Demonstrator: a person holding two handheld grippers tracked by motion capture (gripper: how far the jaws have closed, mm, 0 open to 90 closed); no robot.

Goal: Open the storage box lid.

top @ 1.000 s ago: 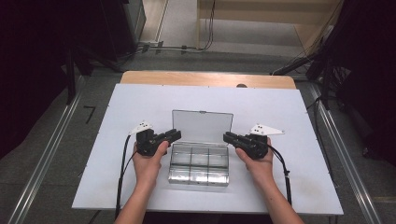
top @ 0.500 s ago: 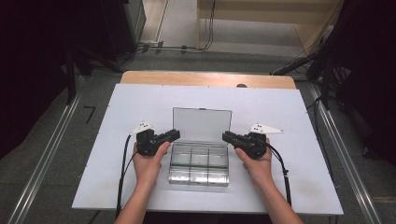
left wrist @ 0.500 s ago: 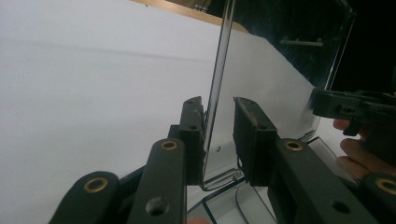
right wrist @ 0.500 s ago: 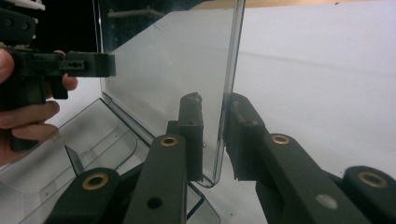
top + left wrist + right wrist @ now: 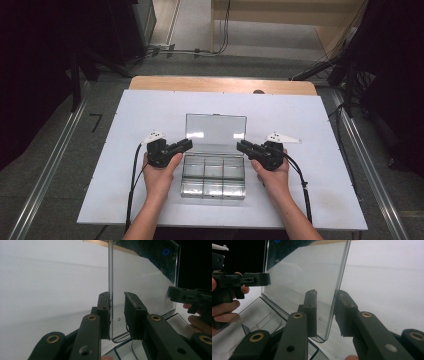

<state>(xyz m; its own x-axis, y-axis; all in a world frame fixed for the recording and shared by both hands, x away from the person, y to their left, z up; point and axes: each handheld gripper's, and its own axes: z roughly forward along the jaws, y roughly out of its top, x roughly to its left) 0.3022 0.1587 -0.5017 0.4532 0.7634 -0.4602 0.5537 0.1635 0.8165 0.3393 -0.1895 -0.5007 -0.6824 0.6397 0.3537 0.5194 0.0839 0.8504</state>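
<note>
Box: a clear plastic box (image 5: 214, 175) with small compartments sits near the front middle of the white table (image 5: 125, 125), between the two hands.
Lid: the clear lid (image 5: 216, 131) stands upright from the back edge of the box, hinged open.
Left gripper: the left gripper (image 5: 183, 146) is at the lid's left edge. In the left gripper view (image 5: 117, 312) the lid's edge (image 5: 110, 277) runs up between the jaws; the left-hand pad lies against it, the other pad stands a little off. The jaws have just been closing, and they are not yet clamped on the lid.
Right gripper: the right gripper (image 5: 243, 146) is at the lid's right edge. In the right gripper view (image 5: 325, 312) the lid (image 5: 304, 272) stands between the jaws with a gap to each pad. The jaws have just been opening, so the lid is not held.
Hands: each hand holds its gripper just beside the box, left hand (image 5: 160, 172) and right hand (image 5: 272, 174).
</note>
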